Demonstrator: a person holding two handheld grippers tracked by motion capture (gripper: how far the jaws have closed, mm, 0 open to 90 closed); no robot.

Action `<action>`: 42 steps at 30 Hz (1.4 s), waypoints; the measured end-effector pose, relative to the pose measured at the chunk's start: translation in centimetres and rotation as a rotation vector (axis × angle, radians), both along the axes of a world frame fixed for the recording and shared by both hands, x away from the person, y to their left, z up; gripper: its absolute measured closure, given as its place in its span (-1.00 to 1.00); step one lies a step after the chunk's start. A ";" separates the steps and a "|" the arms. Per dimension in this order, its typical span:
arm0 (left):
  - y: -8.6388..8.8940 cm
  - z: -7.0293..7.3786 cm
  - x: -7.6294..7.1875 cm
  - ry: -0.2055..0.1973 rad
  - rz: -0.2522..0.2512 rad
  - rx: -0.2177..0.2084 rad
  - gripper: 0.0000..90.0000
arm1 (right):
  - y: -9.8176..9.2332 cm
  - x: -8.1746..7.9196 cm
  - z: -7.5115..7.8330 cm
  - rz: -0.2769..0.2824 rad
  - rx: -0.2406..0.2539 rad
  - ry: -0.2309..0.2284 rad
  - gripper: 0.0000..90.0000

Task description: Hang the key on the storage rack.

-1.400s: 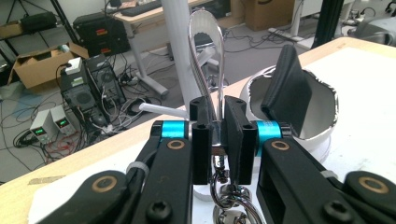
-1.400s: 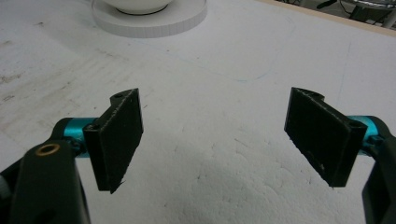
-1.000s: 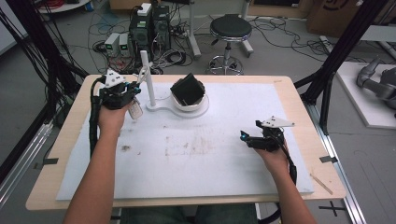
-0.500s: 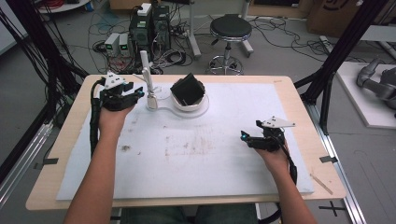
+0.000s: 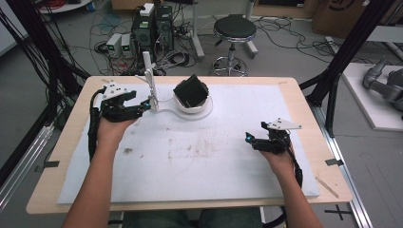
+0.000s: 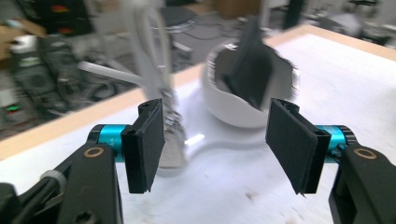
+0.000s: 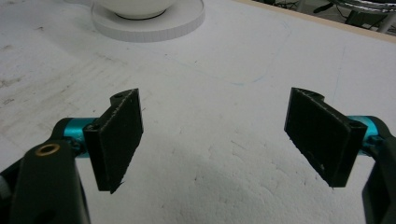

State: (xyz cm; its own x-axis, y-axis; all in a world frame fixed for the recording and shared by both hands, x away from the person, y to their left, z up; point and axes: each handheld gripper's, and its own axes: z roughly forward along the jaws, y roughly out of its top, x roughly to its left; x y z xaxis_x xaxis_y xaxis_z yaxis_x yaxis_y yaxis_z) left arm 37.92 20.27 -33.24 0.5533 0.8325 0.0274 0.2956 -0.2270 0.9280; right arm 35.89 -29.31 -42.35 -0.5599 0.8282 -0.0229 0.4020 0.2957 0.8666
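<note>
— What could be going wrong for me here?

— You're working right beside the thin white upright post [image 5: 150,78] on the white stand [image 5: 164,105], and your left gripper [image 5: 145,106] is sitting just by its foot. My guess is that a sideways nudge would be tipping or dragging the whole stand, since the white bowl [image 5: 190,103] with the black folded piece [image 5: 190,90] shares that base. The piece is leaning loosely out of the bowl, so a jolt may be spilling it onto the white mat [image 5: 190,156].

— And how is the left claw standing?

— Its jaws have just been opening and are now spread fairly wide, with nothing pinched between the pads [image 6: 145,142]. In the left gripper view the post [image 6: 154,60] is rising just beyond the left pad; whether they are touching, I cannot tell through the blur.

— The right one?

— Your right gripper [image 5: 251,140] is resting well apart, low over the mat, jaws gaping wide and holding nothing.
</note>
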 end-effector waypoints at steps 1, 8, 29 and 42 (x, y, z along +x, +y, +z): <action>-0.1 -0.3 -0.2 0.006 -0.008 0.004 -0.18 | 0.0 0.0 0.0 0.000 -0.001 -0.001 -0.56; 0.2 -2.0 -1.4 0.023 -0.075 -0.041 -0.34 | -0.2 0.0 0.1 -0.005 0.004 0.002 -0.56; 1.4 -7.2 -3.8 0.059 -0.185 -0.106 -0.51 | -0.1 0.1 -0.2 -0.003 -0.009 0.012 -0.56; 1.2 -7.4 -3.7 0.061 -0.183 -0.092 -0.51 | -0.2 0.0 -0.1 -0.003 -0.003 0.009 -0.56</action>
